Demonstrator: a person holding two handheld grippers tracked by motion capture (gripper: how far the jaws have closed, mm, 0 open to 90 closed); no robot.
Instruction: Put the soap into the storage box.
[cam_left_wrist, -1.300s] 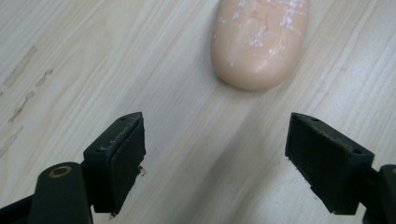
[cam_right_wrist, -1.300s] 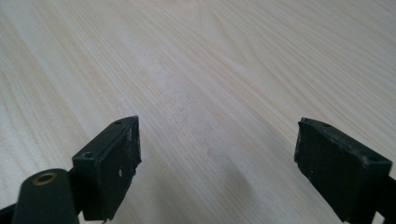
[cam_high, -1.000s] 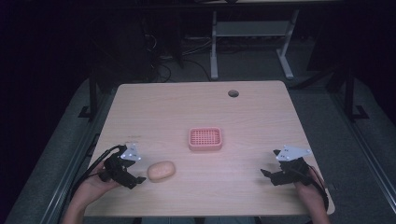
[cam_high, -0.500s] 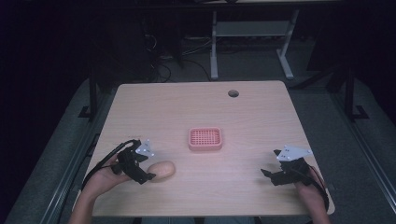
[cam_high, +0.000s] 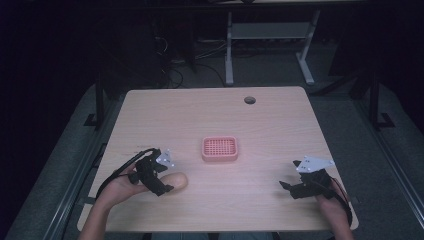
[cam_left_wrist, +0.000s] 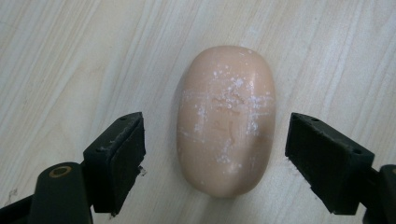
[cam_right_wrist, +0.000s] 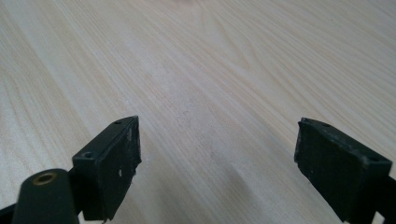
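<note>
Peach soap (cam_left_wrist: 225, 119) untouched, left of pink dish (cam_high: 219, 148) | left gripper (cam_left_wrist: 215, 158) spread around it (no contact) | right gripper (cam_right_wrist: 217, 168) spread, idle | grasp, placing pending

I see the desk (cam_high: 280, 125) as pale wood-grain laminate, smooth and matt, with fine streaks running through it in both claw views. The soap bar (cam_left_wrist: 225, 119) looks like a smooth, waxy peach-coloured solid with a faint sheen, its top scuffed and dusted with white flecks and thin scratch lines. My left claw (cam_left_wrist: 215, 156) has matt black plastic jaws with slightly rough, worn pad faces and a brass-coloured metal rivet. My right claw (cam_right_wrist: 217, 161) looks the same, its pads speckled with pale marks. The pink tray (cam_high: 219, 149) appears to be matt plastic with a perforated grid.
</note>
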